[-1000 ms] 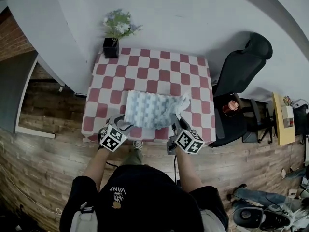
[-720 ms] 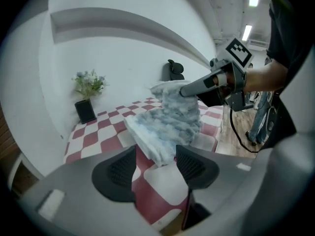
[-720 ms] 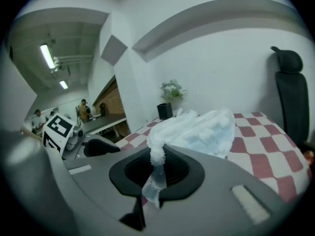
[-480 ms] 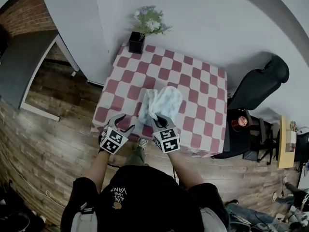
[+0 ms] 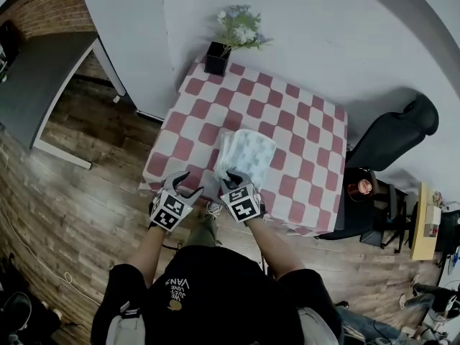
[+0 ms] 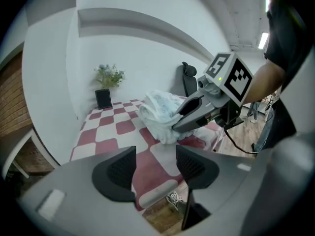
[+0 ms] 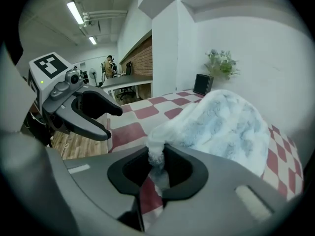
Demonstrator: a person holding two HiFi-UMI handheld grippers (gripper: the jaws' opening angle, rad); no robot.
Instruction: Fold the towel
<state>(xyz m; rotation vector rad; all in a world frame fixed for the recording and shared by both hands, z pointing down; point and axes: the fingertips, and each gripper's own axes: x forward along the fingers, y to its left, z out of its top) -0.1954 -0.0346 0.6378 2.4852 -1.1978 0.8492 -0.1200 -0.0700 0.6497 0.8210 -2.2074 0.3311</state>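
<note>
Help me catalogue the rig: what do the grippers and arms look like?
The left gripper and right gripper: grey bodies, dark ribbed pads, each bearing a white cube with black square markers. Black cable on the right one. Black short sleeves.

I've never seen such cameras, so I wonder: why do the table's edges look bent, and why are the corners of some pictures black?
Head view: a wide lens bows the checkered table and the wall line; lighting is even. Left gripper view: black corners ring a round picture; the towel is clear. Right gripper view: the same dark ring; the ceiling lights glare.
</note>
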